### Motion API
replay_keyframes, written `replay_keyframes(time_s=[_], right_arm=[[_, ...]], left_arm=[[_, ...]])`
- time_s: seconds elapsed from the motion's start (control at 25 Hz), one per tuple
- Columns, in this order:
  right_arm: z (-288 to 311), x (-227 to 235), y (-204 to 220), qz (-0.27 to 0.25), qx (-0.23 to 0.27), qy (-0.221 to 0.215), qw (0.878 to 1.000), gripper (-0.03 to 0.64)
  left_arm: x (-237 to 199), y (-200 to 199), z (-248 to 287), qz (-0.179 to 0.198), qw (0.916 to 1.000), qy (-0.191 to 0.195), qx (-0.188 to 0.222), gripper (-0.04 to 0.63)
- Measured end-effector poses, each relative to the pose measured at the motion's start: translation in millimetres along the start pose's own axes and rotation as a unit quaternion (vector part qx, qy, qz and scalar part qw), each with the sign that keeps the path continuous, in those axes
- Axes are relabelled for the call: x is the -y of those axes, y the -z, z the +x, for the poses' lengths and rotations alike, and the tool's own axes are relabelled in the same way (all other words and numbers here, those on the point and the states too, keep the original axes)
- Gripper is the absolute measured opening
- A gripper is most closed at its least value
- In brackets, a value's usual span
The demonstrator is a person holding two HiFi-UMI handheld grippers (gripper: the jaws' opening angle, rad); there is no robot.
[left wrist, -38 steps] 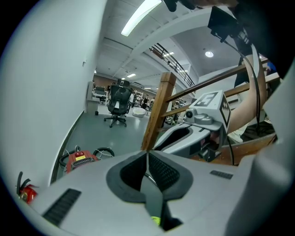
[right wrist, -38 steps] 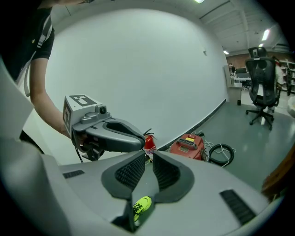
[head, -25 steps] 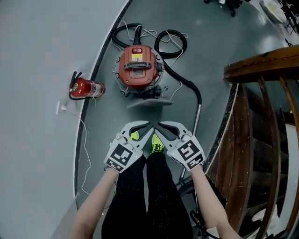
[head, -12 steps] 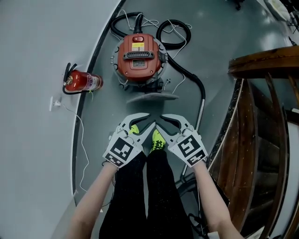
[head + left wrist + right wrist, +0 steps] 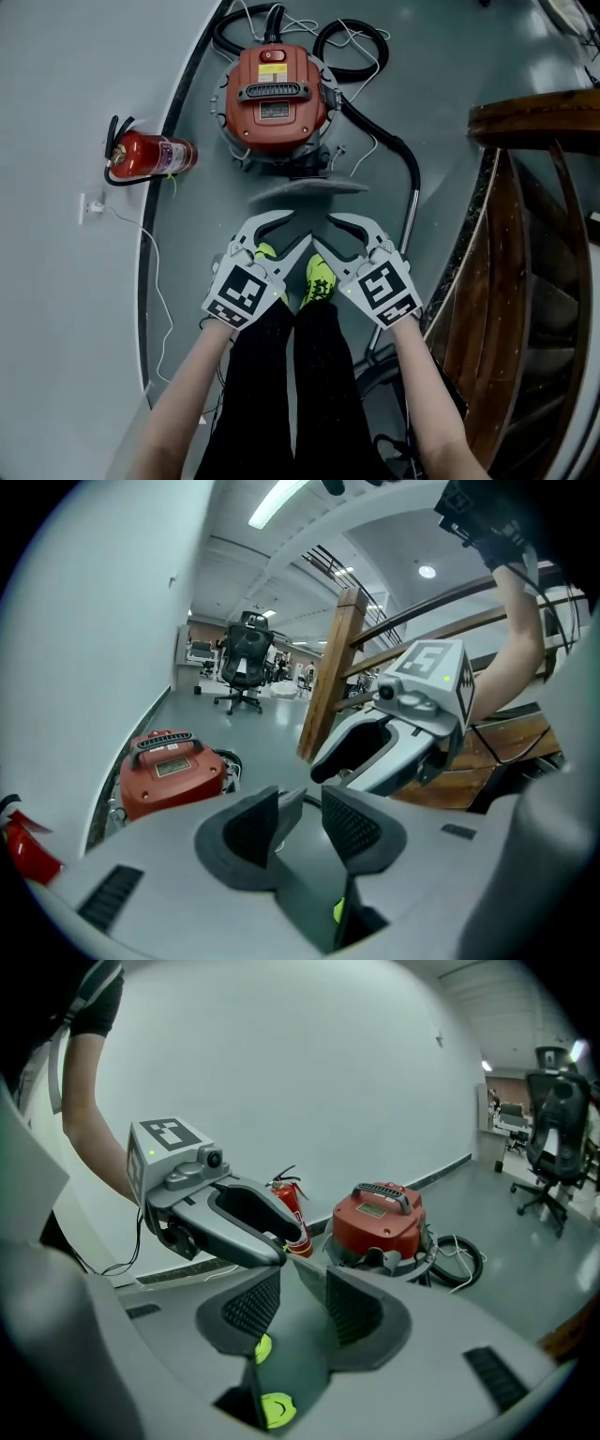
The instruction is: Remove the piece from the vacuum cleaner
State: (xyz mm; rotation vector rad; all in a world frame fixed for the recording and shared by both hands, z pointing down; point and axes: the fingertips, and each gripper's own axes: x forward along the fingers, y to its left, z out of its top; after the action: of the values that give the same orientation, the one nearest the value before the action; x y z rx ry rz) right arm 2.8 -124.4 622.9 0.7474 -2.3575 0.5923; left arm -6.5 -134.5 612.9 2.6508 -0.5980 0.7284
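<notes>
Both grippers are empty: the left gripper [image 5: 292,230] and the right gripper [image 5: 323,232] hang side by side with tips nearly meeting. Each one's jaws stand apart and have just been opening, with only floor [image 5: 441,75] in the gaps. The left gripper view [image 5: 300,822] and the right gripper view [image 5: 298,1302] both show bare pads.

Ahead of them the red vacuum [image 5: 277,89] stands upright on the floor, close to the wall. A flat grey piece [image 5: 305,187] lies at its front, between it and the gripper tips and touching neither gripper. A black hose [image 5: 375,141] loops behind the vacuum and runs out to a metal tube [image 5: 408,220] on the right.

That floor is smooth, grey and glossy. A white wall [image 5: 56,141] curves along the left, with a dark strip at its foot. A red extinguisher [image 5: 145,155] lies on its side there, and a thin white cable [image 5: 159,291] trails beside it. A dark wooden railing [image 5: 525,234] fills the right. The person's yellow-green shoes [image 5: 319,277] show below the grippers.

Farther off, the room opens out to a black office chair [image 5: 242,658] under strip lights [image 5: 281,501].
</notes>
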Motion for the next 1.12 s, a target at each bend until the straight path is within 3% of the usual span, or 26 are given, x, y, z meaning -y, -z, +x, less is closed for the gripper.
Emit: replay_keyframes(time_s=[0.76,1.12], right_arm=[[59.3,42.3,41.0,-0.014,-0.040,0.013,0.999,0.204],[79.0,65.2,44.2,-0.051,-0.064,0.029,0.996,0.238]], left_arm=[[-41.7,54.2,50.0,-0.024,0.9994,-0.005,-0.023,0.170],[-65.3,68.8,67.6,-0.028,0.9989,-0.015,-0.036,0.198]])
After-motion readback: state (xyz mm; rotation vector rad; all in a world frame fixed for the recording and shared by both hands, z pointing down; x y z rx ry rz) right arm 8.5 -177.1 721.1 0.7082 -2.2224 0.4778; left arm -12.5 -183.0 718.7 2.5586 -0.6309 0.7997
